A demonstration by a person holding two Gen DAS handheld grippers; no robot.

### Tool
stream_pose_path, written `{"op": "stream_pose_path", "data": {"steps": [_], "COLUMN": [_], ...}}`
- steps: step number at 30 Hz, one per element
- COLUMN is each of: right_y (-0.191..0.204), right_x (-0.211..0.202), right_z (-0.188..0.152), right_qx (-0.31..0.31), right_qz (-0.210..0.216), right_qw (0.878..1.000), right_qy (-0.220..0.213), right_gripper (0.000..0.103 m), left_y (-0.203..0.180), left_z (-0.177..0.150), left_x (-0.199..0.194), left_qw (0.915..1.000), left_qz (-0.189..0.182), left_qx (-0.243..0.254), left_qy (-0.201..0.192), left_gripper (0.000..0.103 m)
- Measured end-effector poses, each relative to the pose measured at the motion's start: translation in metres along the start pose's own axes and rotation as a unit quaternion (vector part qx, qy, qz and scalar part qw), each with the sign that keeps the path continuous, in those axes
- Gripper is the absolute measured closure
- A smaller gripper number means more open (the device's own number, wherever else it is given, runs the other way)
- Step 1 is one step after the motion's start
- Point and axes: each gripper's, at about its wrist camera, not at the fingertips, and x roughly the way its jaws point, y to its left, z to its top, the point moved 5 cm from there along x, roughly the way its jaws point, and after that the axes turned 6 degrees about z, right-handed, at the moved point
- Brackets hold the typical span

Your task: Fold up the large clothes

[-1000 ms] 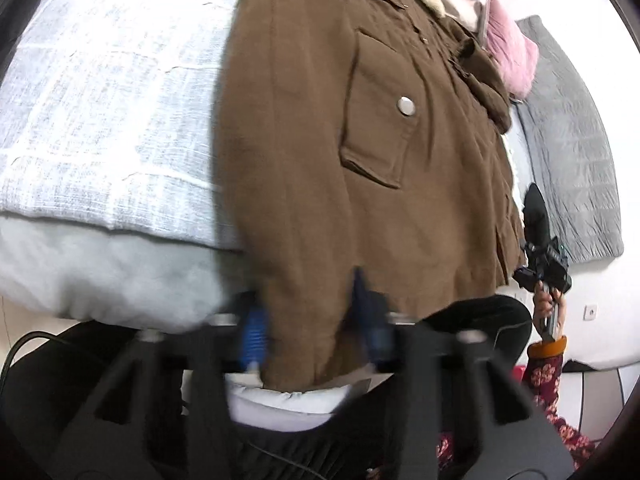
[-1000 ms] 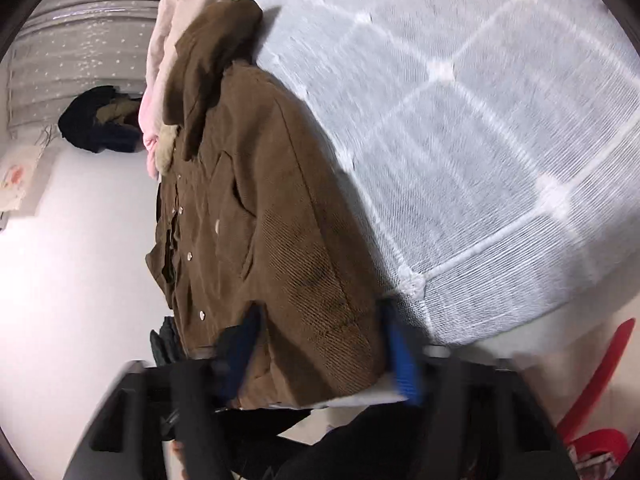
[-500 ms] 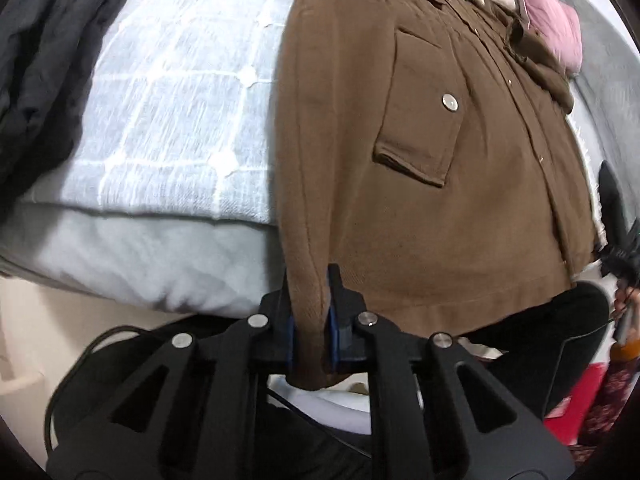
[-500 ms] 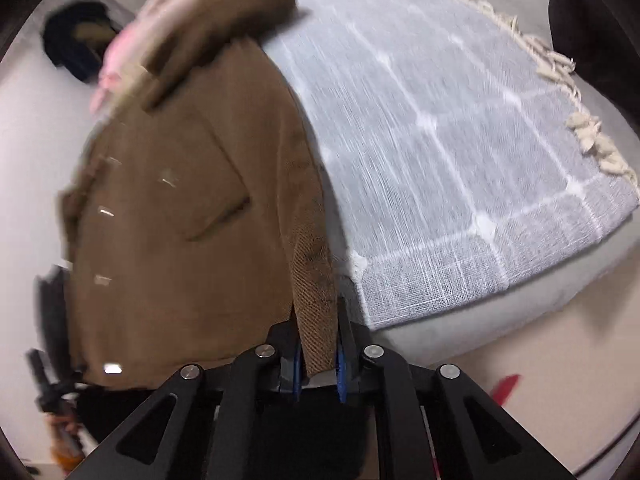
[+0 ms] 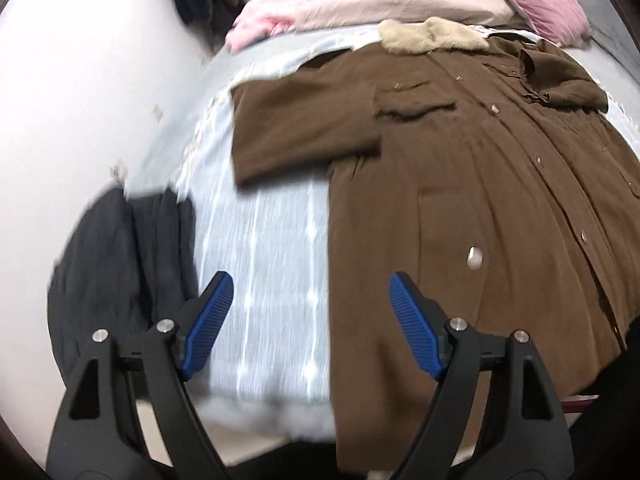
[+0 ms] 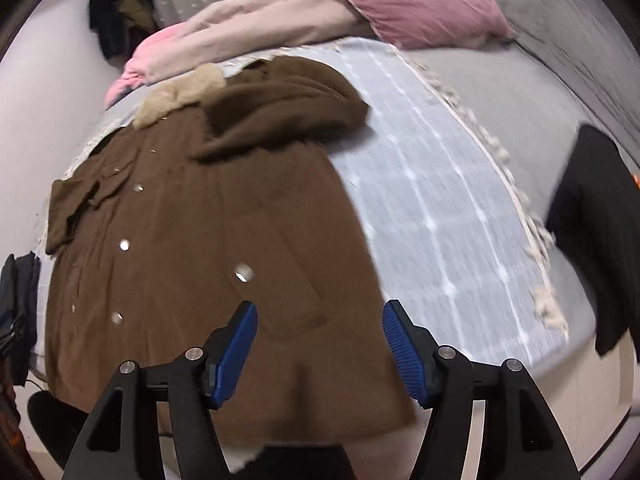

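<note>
one brown corduroy coat with a cream fleece collar [image 5: 460, 208] [image 6: 192, 248] lies spread face up on one pale blue checked blanket with a fringed edge [image 5: 260, 248] [image 6: 432, 184] covering the bed, its hem hanging over the near edge. both sleeves are folded in across the chest. one pale pink garment [image 6: 256, 28] and one pink pillow [image 6: 416, 4] lie beyond the collar. one dark garment [image 5: 120, 256] lies at the blanket's left edge. the left gripper [image 5: 310, 312] and the right gripper [image 6: 320, 334] hover above the hem; both pairs of blue-padded jaws have just been opening and stand wide apart, with nothing between them.
</note>
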Motion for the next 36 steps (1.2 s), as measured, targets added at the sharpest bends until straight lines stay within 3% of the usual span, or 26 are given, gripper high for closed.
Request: {"op": "stream_pose_path", "data": {"steps": [1, 9, 14, 16, 17, 18, 20, 21, 23, 27, 30, 33, 35, 36], "right_y": [0.005, 0.057, 0.087, 0.093, 0.097, 0.098, 0.106, 0.108, 0.110, 0.110, 0.111, 0.111, 0.112, 0.112], "right_x": [0.005, 0.045, 0.076, 0.085, 0.093, 0.096, 0.108, 0.111, 0.120, 0.137, 0.144, 0.147, 0.149, 0.150], "right_z": [0.002, 0.029, 0.055, 0.062, 0.065, 0.068, 0.072, 0.073, 0.074, 0.078, 0.081, 0.081, 0.083, 0.084], "right_qx": [-0.003, -0.022, -0.008, 0.006, 0.011, 0.011, 0.005, 0.001, -0.003, 0.002, 0.002, -0.001, -0.003, -0.003], "right_qz": [0.000, 0.046, 0.073, 0.089, 0.095, 0.097, 0.096, 0.094, 0.090, 0.084, 0.082, 0.080, 0.075, 0.074], "right_qw": [1.000, 0.999, 0.997, 0.996, 0.995, 0.995, 0.995, 0.995, 0.995, 0.996, 0.996, 0.996, 0.996, 0.996], "right_qy": [-0.002, 0.002, 0.001, 0.004, 0.008, 0.012, 0.020, 0.024, 0.030, 0.038, 0.039, 0.044, 0.046, 0.046], "right_gripper": [0.037, 0.037, 0.037, 0.037, 0.037, 0.037, 0.037, 0.037, 0.037, 0.037, 0.037, 0.037, 0.037, 0.037], "left_y": [-0.006, -0.045, -0.058, -0.055, -0.049, -0.043, -0.018, -0.003, 0.037, 0.126, 0.211, 0.283, 0.324, 0.332], "left_z": [0.010, 0.079, 0.111, 0.117, 0.120, 0.121, 0.128, 0.133, 0.142, 0.152, 0.146, 0.127, 0.109, 0.105], "left_x": [0.003, 0.068, 0.138, 0.161, 0.168, 0.169, 0.160, 0.152, 0.132, 0.115, 0.123, 0.135, 0.140, 0.140], "left_qw": [0.9999, 0.9984, 0.9977, 0.9979, 0.9976, 0.9970, 0.9939, 0.9938, 0.9953, 0.9883, 0.9706, 0.9420, 0.9070, 0.8942], "left_qz": [0.003, -0.006, -0.041, -0.047, -0.057, -0.068, -0.099, -0.094, -0.045, 0.028, 0.072, 0.131, 0.250, 0.284], "left_qx": [0.010, 0.051, 0.054, 0.040, 0.025, 0.010, -0.043, -0.058, -0.078, -0.135, -0.226, -0.309, -0.338, -0.345], "left_qy": [-0.008, -0.023, -0.004, 0.020, 0.031, 0.034, 0.023, 0.008, -0.036, -0.065, -0.043, -0.010, 0.022, 0.029], "left_gripper": [0.022, 0.022, 0.022, 0.041, 0.060, 0.069, 0.074, 0.076, 0.078, 0.079, 0.080, 0.083, 0.090, 0.089]}}
